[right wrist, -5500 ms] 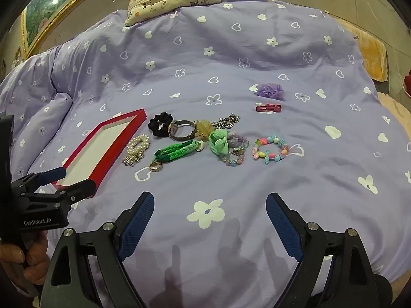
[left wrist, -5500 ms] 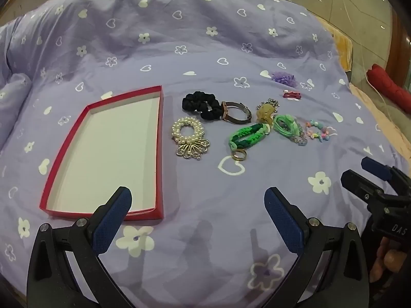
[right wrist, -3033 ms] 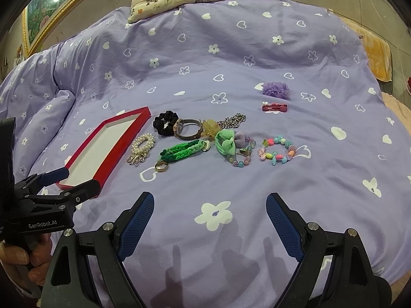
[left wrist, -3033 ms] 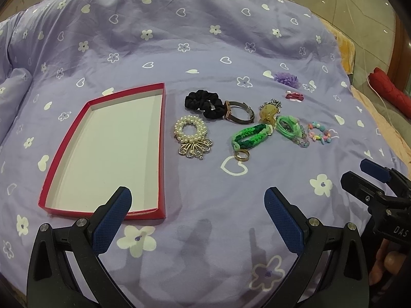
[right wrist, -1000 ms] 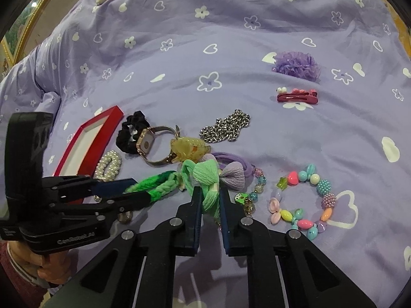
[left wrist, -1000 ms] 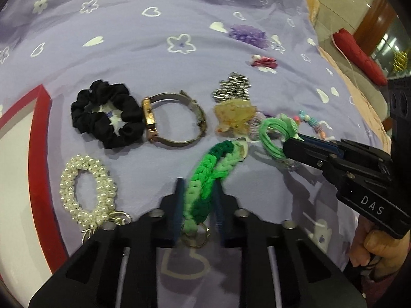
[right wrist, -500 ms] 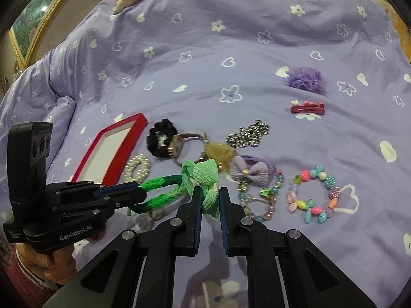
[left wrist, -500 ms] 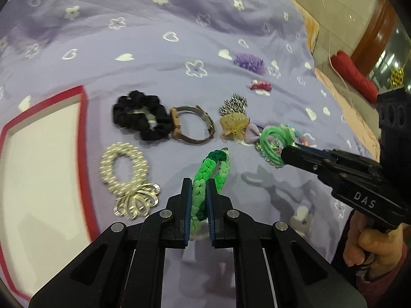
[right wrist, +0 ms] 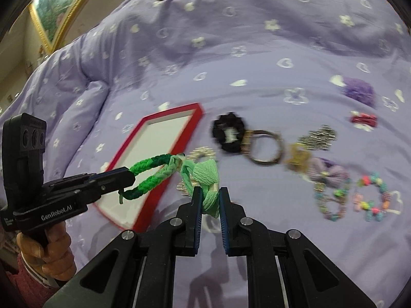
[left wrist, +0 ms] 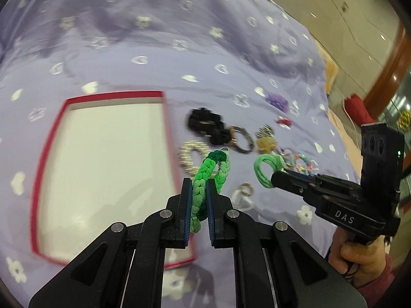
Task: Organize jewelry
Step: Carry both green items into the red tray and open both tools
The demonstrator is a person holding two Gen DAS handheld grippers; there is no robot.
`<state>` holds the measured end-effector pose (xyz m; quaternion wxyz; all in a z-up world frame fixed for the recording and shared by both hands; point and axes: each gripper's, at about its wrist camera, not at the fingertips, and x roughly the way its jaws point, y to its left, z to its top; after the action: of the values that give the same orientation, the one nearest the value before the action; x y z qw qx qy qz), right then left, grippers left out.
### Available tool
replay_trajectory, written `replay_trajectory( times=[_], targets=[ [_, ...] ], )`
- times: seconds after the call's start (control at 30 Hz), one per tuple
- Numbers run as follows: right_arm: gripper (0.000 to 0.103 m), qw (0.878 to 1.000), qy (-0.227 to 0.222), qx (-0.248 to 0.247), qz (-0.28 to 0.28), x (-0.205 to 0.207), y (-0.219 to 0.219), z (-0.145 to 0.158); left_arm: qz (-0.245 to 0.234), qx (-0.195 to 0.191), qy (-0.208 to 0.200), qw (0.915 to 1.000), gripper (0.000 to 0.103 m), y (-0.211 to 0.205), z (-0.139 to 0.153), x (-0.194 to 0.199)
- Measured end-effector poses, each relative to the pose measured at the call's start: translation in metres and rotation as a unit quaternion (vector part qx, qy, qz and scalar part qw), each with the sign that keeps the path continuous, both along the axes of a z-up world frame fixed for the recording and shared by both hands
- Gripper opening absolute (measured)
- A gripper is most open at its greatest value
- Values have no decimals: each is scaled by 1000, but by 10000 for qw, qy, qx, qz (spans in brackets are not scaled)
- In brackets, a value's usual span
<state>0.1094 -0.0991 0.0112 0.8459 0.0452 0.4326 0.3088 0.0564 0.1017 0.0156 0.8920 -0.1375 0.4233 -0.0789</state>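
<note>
— Fingers [left wrist: 185,200] on the left gripper [left wrist: 197,192] are clenched on the green braided bracelet [left wrist: 205,174], see? It's lifted clear of the bed, hanging in the air near the right edge of the red tray [left wrist: 167,128].

— And the other one?

— Right gripper [right wrist: 208,200] is pinched tight on the pale green hair tie [right wrist: 206,179], also held up off the purple quilt [right wrist: 231,25]. From the right wrist view the tie and the bracelet look like they meet at their ends, though I can't tell if they're actually tangled or just overlapping.

— What's left lying on the bed?

— A fair bit, all to the right of the tray. Black scrunchie [right wrist: 228,134] touching the watch [right wrist: 264,148], a pearl bracelet [left wrist: 190,156] just beside the tray, a yellow clip [right wrist: 298,157] by the silver chain [right wrist: 318,136], a lilac bow [right wrist: 328,172], two beaded bracelets [right wrist: 370,200], a red hair clip [right wrist: 363,119] and a purple flower [right wrist: 358,92] farther back. A small ring [left wrist: 246,189] lies by itself.

— Anything in the tray?

— White bottom, bare. It's blurry, mind.
</note>
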Motion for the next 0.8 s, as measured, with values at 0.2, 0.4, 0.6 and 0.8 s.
replay_trajectory(
  times=[0.2,0.4,0.6,0.8],
  targets=[
    [12,9982,-28,55,595,-11,53,3,506,-118,-5,9986,9,50,-5,-24],
    [12,9935,26,-25,1137,-22,104,-2,875,-138,139,9960,9,84,-20,-39],
    [12,9874,210,-229,1554,-27,143,-18,1029,-86,293,9942,9,103,-36,-47],
    [12,9810,378,-606,1801,-23,166,-35,1152,-111,606,9914,9,120,-59,-45]
  ],
)
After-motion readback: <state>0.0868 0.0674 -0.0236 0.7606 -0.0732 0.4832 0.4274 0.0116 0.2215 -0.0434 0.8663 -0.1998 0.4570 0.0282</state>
